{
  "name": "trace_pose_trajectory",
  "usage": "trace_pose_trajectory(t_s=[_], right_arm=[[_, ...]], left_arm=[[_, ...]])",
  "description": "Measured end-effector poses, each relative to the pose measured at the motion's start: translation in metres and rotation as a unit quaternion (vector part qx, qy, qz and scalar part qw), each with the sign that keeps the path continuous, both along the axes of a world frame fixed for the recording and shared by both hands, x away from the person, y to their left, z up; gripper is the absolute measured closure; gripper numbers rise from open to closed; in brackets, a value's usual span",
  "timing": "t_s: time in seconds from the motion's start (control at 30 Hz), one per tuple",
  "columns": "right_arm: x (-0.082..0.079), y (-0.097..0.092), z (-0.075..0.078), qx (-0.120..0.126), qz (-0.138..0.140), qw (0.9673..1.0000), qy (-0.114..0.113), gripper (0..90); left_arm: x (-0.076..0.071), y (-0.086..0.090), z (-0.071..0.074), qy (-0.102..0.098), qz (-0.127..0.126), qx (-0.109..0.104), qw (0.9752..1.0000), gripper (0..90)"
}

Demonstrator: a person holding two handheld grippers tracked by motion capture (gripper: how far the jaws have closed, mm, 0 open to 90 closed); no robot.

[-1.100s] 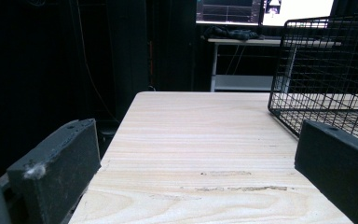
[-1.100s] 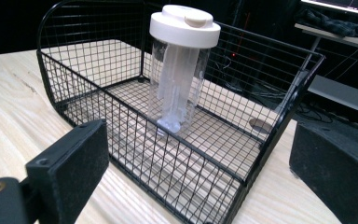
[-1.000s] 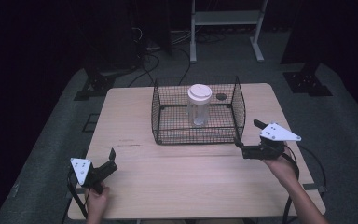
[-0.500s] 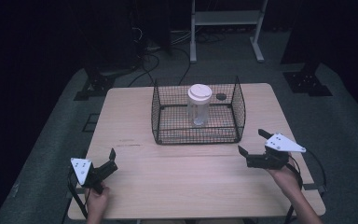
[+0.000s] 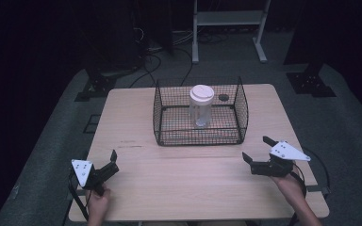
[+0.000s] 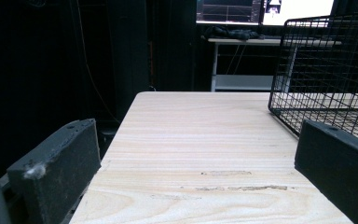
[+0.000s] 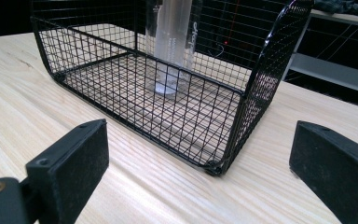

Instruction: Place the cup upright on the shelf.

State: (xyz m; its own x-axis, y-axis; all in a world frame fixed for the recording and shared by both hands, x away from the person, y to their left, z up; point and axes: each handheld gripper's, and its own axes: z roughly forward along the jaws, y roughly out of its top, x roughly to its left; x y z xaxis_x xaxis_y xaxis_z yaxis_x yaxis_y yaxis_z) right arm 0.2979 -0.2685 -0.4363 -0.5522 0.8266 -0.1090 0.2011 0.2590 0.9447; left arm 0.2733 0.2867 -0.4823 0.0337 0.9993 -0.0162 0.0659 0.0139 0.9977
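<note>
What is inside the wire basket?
A clear bottle with a white lid stands upright in the wire basket, toward the back. Whether the bottle holds anything cannot be told.

Bottle (image 5: 201, 106) upright inside basket (image 5: 169, 137) on table (image 5: 132, 117)

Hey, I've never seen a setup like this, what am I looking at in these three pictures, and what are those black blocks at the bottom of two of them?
A person sits at a wooden table, holding a hand-held two-jaw gripper in each hand. The high view looks down from above: the left gripper is at the lower left, the right gripper at the lower right. The other two pictures come from cameras riding on the grippers, so the black blocks are each gripper's own jaws. Both stand wide apart and hold nothing. On the table is a black wire basket, open at the top, with a clear plastic bottle with a white lid standing upright inside. The right gripper view faces the basket's corner; the left gripper view looks along the tabletop beside it.
</note>
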Motion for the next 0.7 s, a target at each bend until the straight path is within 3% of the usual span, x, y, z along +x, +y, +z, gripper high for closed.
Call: trace_pose_trajectory(t_s=[0.4, 0.7], right_arm=[[-0.020, -0.007, -0.013, 0.014, -0.006, 0.9999, 0.003, 4.0], [-0.026, -0.006, -0.022, 0.002, -0.011, 0.9999, 0.000, 4.0]], left_arm=[[0.000, 0.000, 0.000, 0.000, 0.001, 0.000, 1.0000, 0.0], [0.000, 0.000, 0.000, 0.000, 0.000, -0.001, 1.0000, 0.0]])
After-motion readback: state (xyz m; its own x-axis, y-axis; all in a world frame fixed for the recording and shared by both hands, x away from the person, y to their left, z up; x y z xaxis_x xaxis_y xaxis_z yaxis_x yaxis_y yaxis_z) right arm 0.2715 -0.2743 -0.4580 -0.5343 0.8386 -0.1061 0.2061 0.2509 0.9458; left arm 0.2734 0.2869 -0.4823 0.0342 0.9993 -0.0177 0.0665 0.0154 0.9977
